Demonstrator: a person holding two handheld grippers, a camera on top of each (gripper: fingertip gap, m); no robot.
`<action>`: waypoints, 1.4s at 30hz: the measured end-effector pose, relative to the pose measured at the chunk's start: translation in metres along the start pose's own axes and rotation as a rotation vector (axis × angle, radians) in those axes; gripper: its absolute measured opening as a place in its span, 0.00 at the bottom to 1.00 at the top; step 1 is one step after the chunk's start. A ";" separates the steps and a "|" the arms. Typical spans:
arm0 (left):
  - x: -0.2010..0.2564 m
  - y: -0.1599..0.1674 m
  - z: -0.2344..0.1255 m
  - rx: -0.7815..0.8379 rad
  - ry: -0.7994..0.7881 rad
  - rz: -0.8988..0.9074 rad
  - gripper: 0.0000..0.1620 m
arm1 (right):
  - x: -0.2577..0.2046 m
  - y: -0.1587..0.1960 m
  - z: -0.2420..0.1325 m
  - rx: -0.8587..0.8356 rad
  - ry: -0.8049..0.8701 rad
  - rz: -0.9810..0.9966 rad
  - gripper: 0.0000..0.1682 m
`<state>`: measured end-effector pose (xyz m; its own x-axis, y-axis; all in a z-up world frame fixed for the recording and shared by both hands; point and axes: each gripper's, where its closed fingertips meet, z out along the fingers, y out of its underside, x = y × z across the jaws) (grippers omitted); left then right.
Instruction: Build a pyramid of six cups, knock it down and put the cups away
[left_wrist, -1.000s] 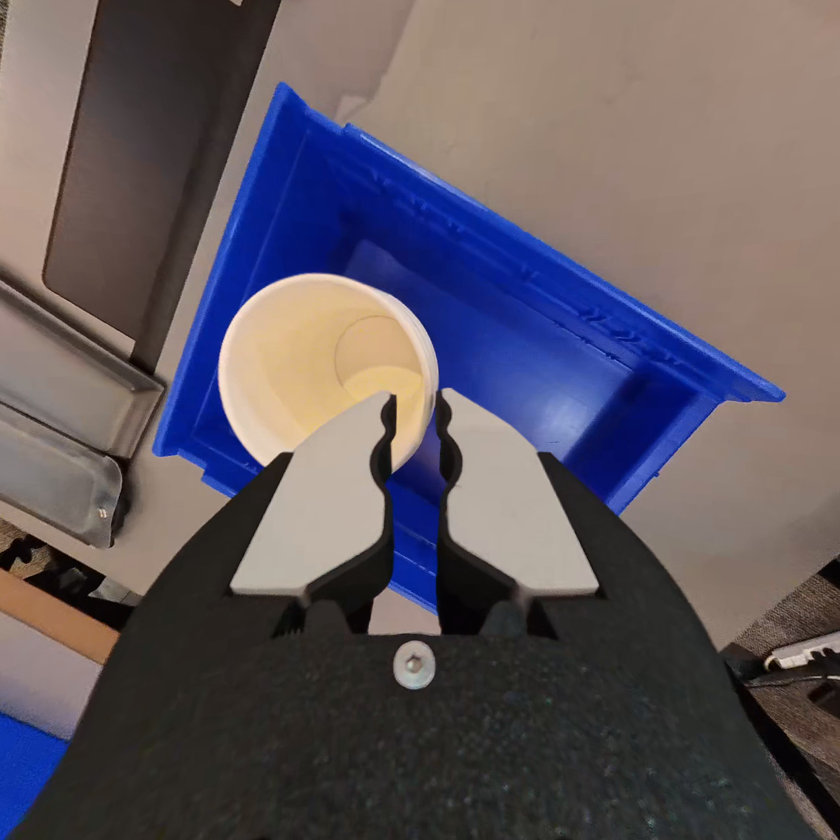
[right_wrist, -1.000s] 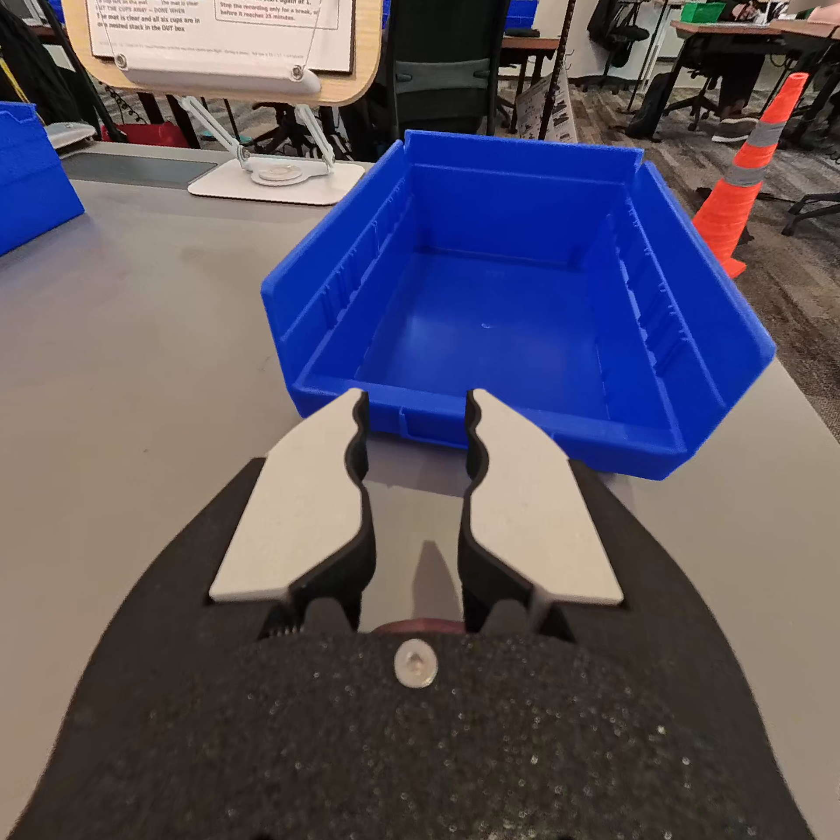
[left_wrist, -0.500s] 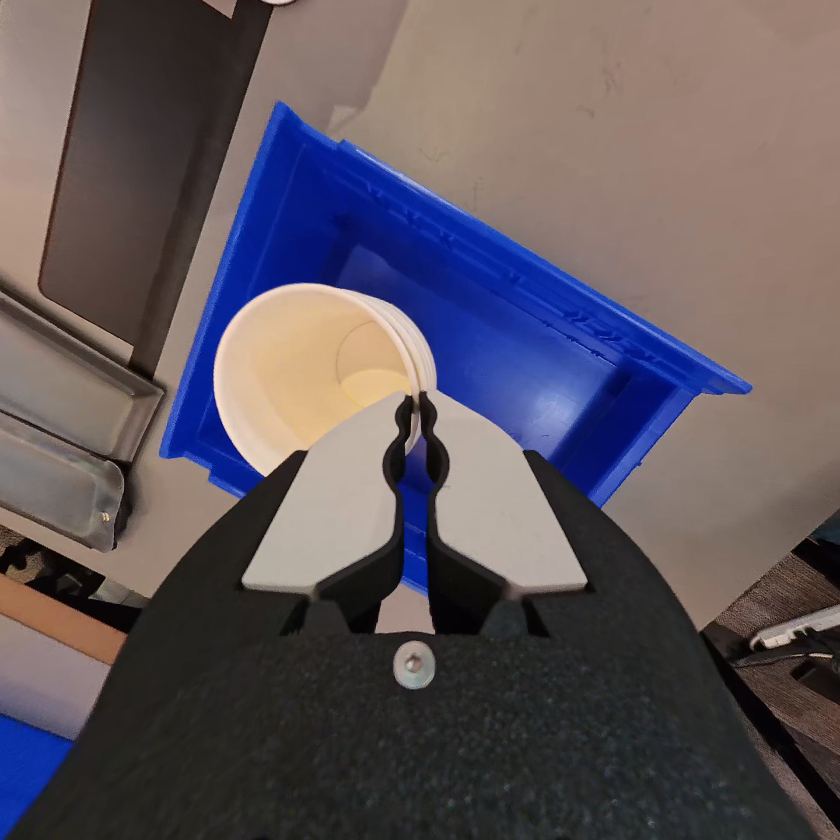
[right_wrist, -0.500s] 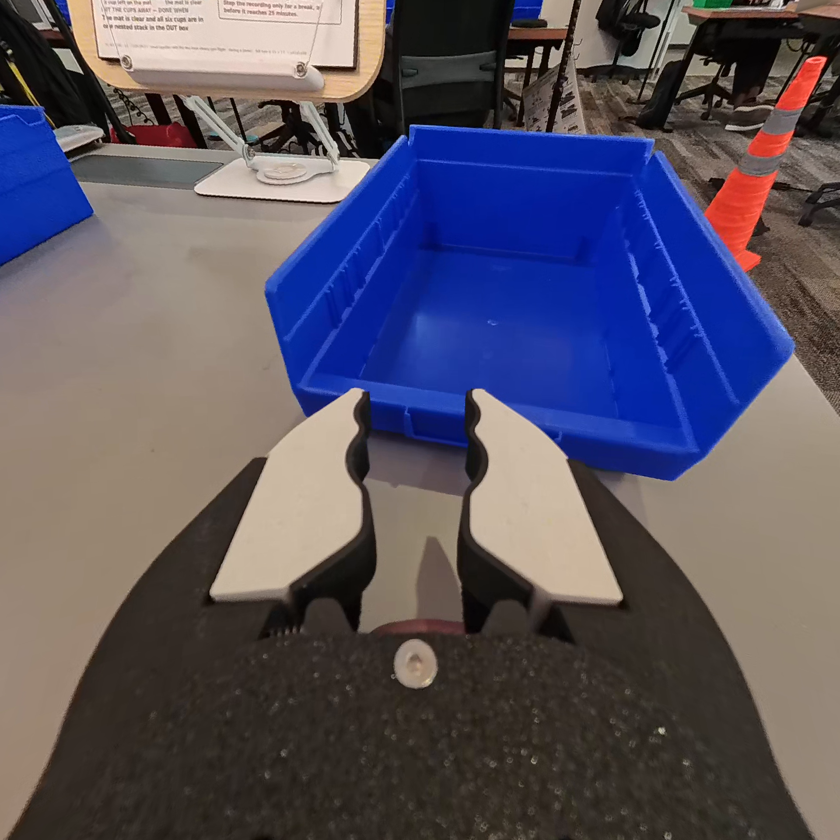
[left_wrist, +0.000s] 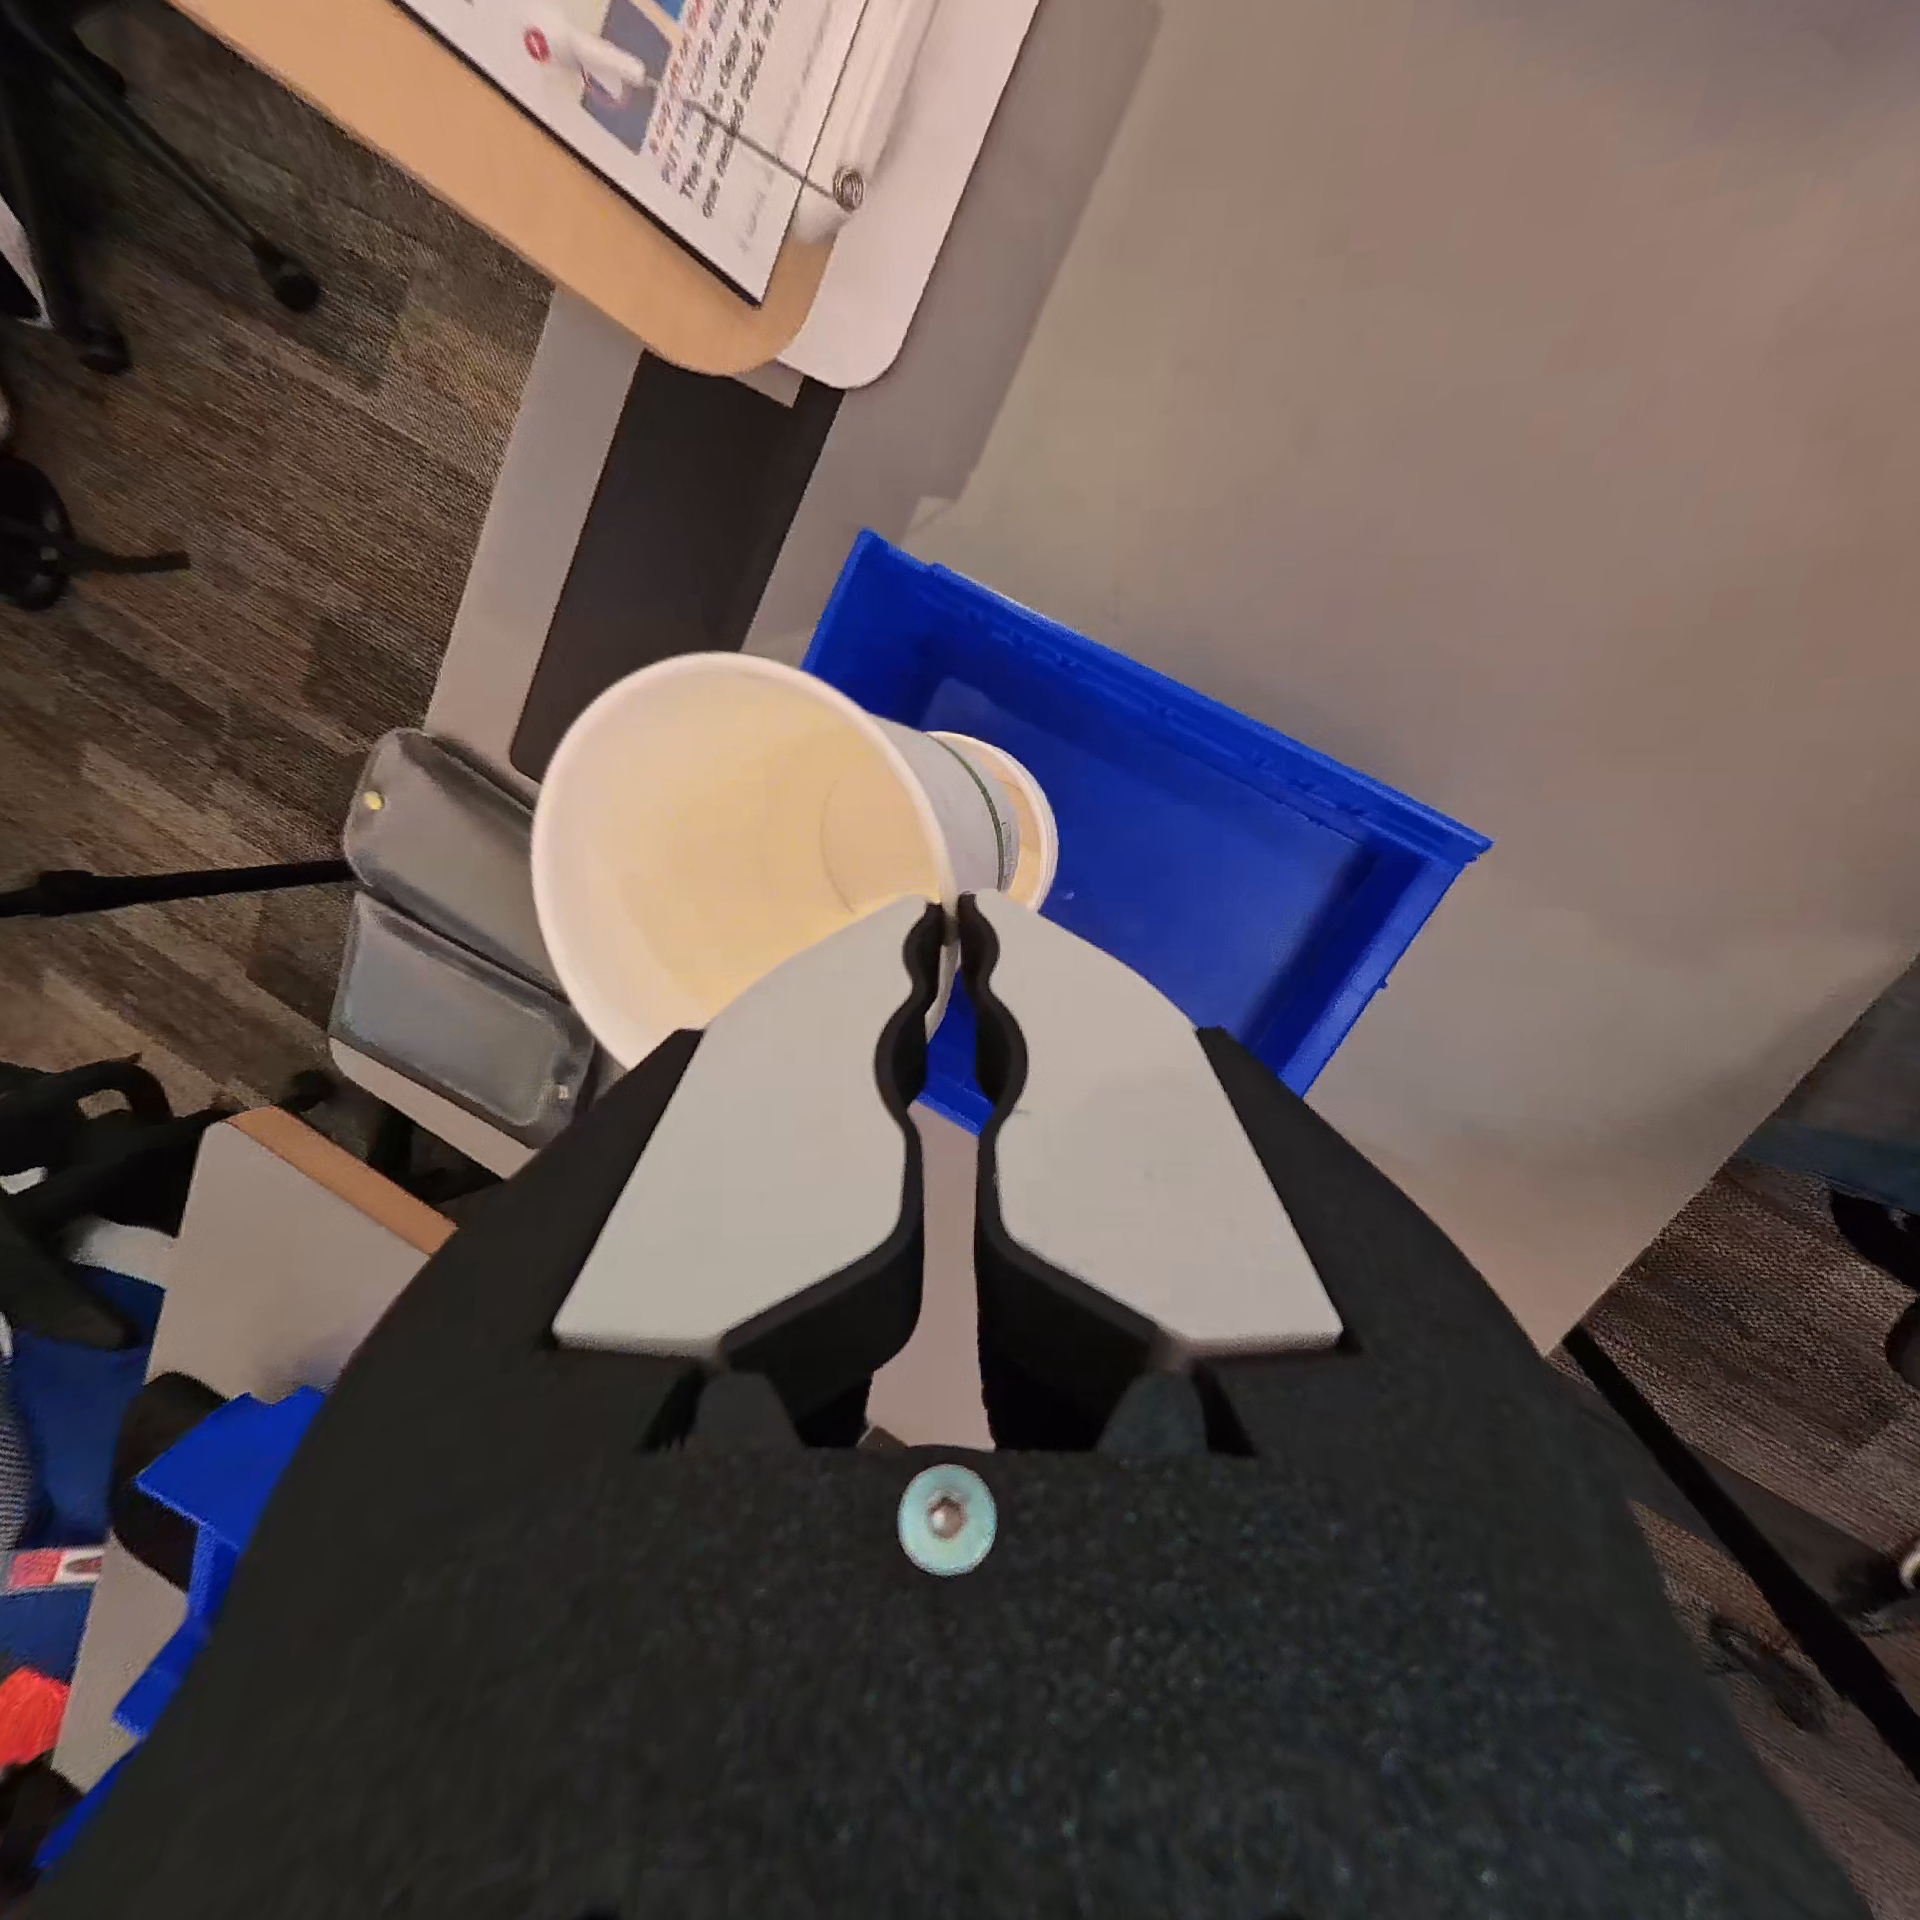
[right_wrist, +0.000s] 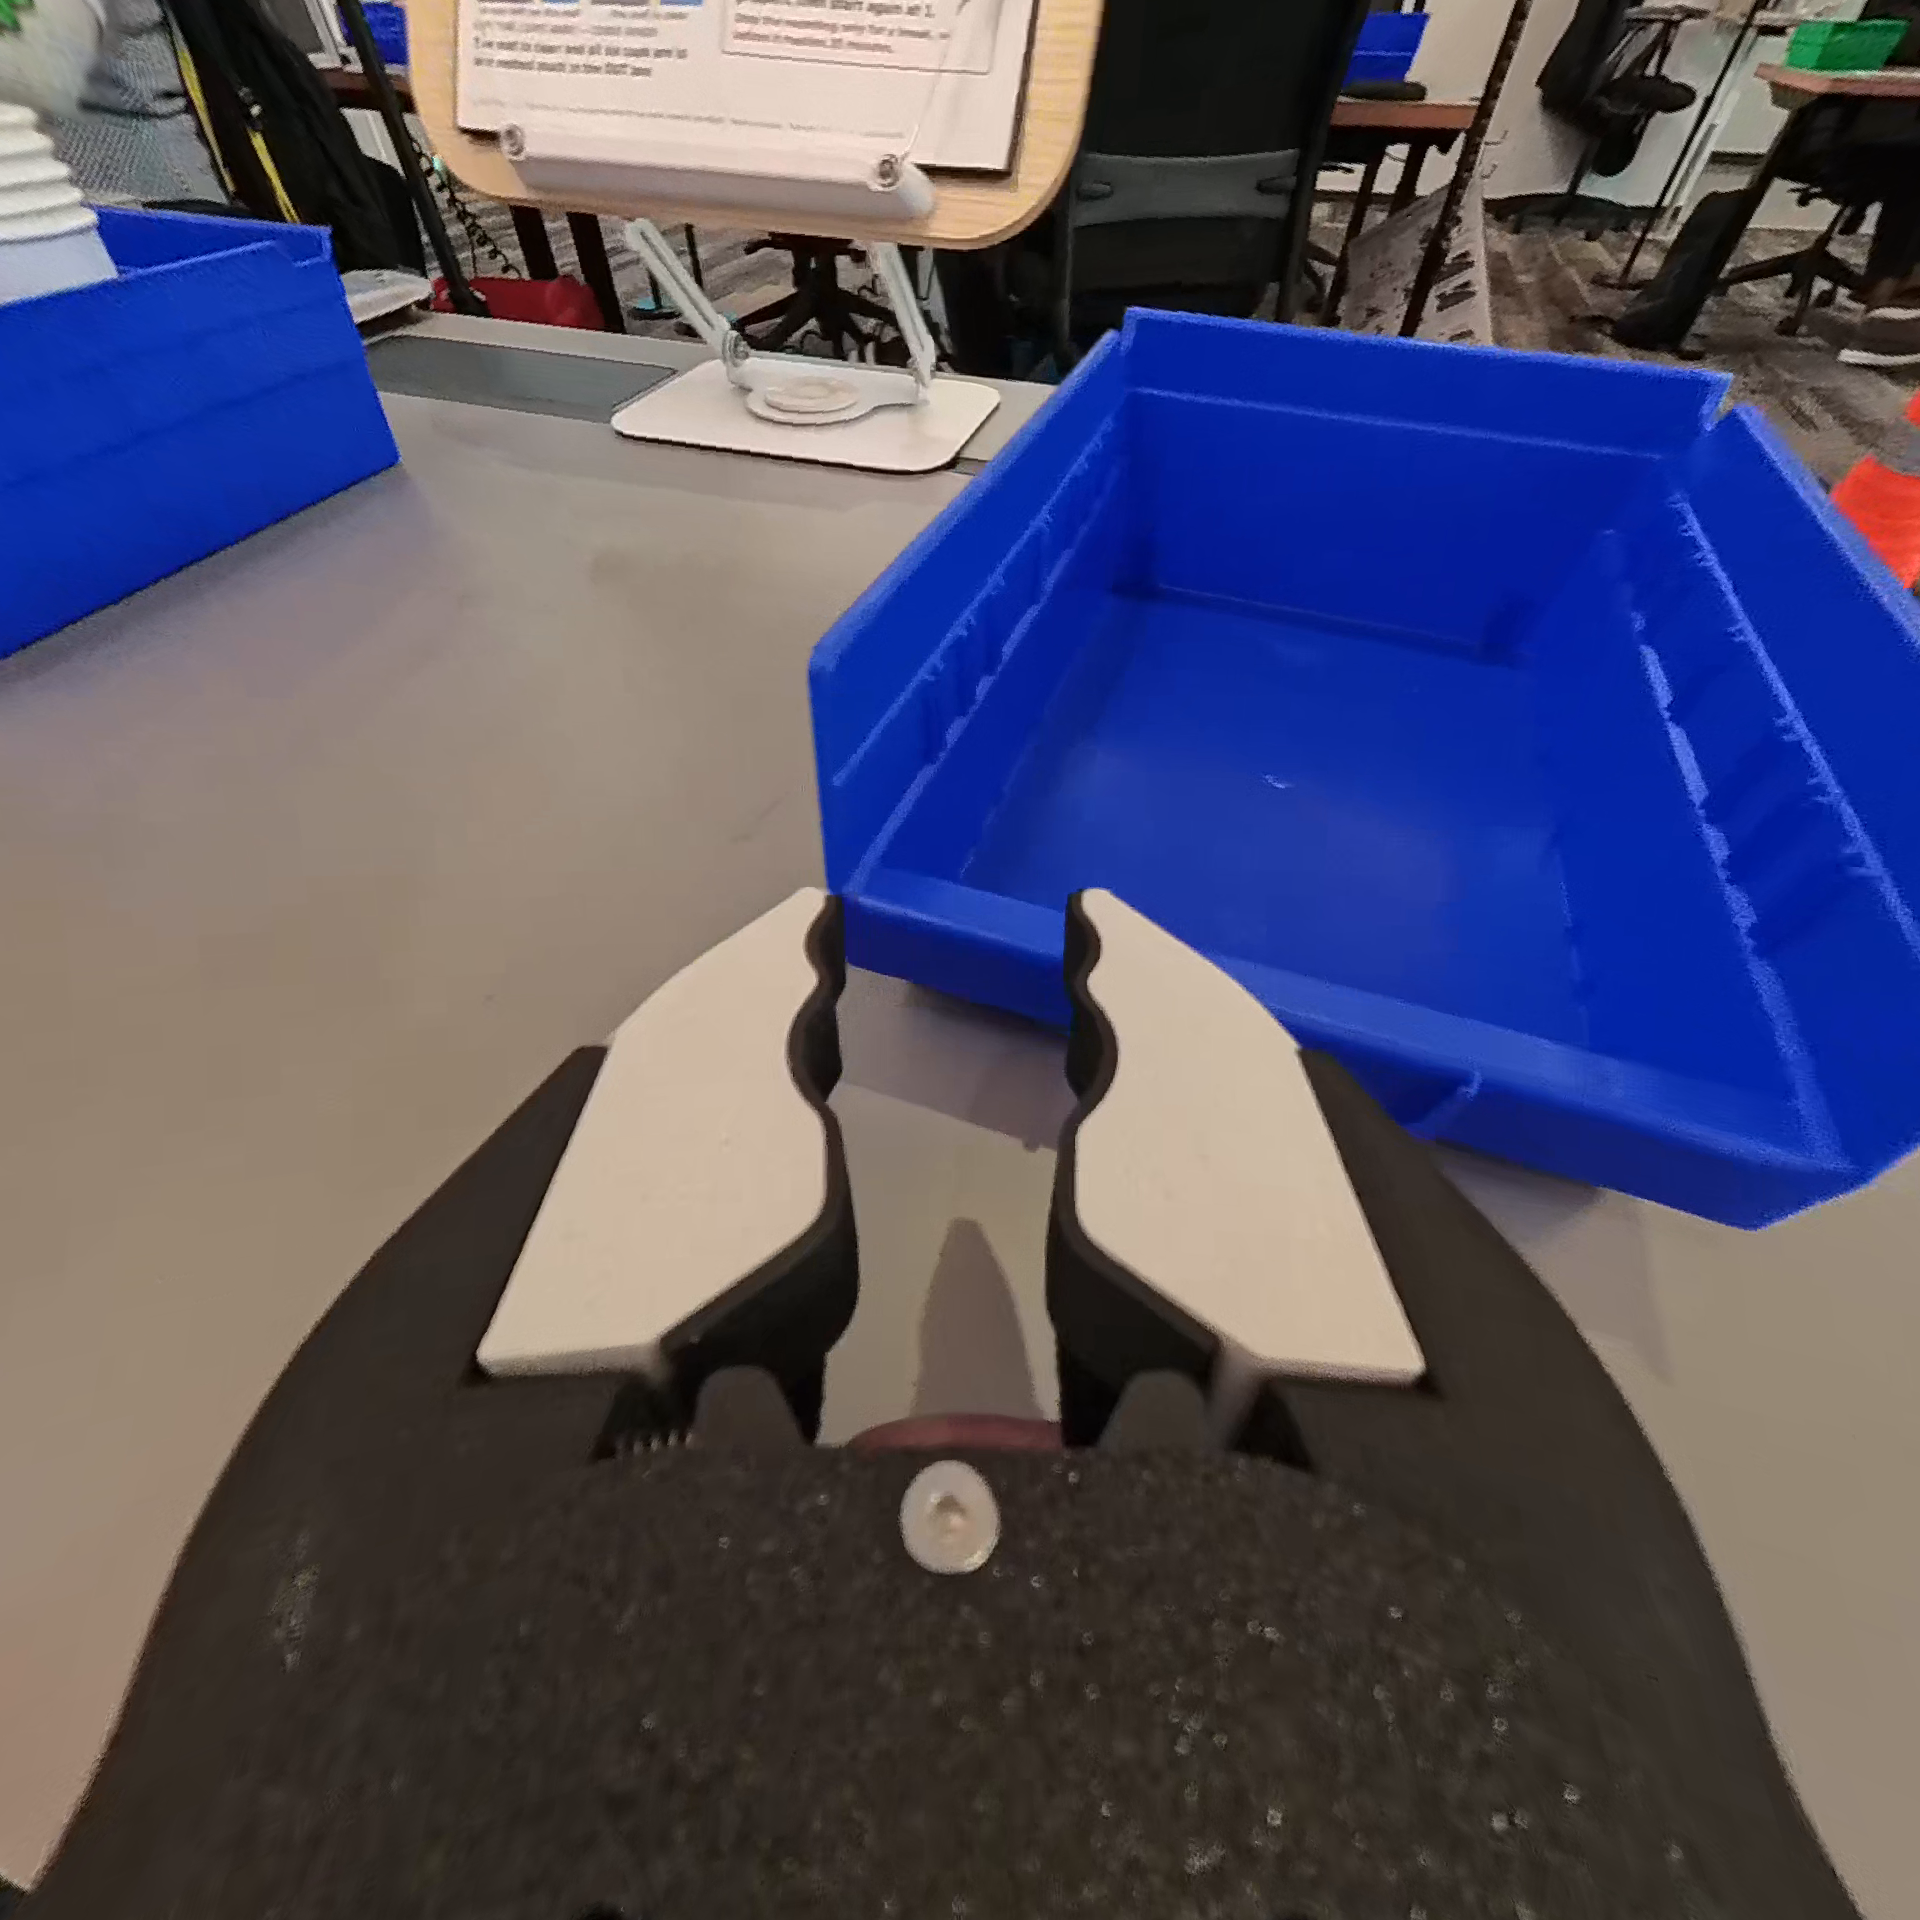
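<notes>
Pinching the rim of a white paper cup stack (left_wrist: 727, 831), the left claw (left_wrist: 951, 920) is closed on it, one finger inside the mouth and one outside. The stack hangs tilted above the left end of a blue bin (left_wrist: 1195, 862) that sits on the grey desk (left_wrist: 1455, 416); the open mouth faces the camera and the nested bases point down toward the bin. How many cups are nested cannot be told, though at least two show. Left of the bin, past the desk edge, lie grey metal trays (left_wrist: 447, 935) and carpeted floor. At the far left a wooden board with a printed sheet (left_wrist: 665, 135) leans over the desk.

In the right wrist view, a blue bin (right_wrist: 177, 416) sits at the far left of the desk (right_wrist: 416, 779), with the white stack (right_wrist: 42, 208) showing above it at the picture's edge. The board's white stand (right_wrist: 810, 405) rests at the far edge. The right claw (right_wrist: 951, 914) hovers low over the desk with its fingers apart, gripping nothing, just near of a second, empty blue bin (right_wrist: 1351, 831) on the right.
</notes>
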<state>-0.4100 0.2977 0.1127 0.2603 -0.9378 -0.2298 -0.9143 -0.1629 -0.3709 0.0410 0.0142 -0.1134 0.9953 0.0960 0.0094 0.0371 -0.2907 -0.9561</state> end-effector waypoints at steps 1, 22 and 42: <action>0.003 -0.002 -0.007 0.010 -0.002 0.008 0.01 | -0.002 0.000 0.000 0.000 -0.002 -0.010 0.24; 0.175 -0.160 -0.002 1.141 0.503 -0.253 0.01 | -0.154 -0.065 0.033 0.111 -0.586 0.105 0.42; 0.244 -0.139 0.064 1.225 0.752 -0.443 0.02 | -0.175 -0.141 0.081 0.217 -0.983 0.334 0.46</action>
<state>-0.1994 0.1107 0.0511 -0.1245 -0.8786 0.4610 0.1104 -0.4740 -0.8736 -0.1459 0.1155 -0.0040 0.4392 0.7986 -0.4115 -0.3384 -0.2772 -0.8992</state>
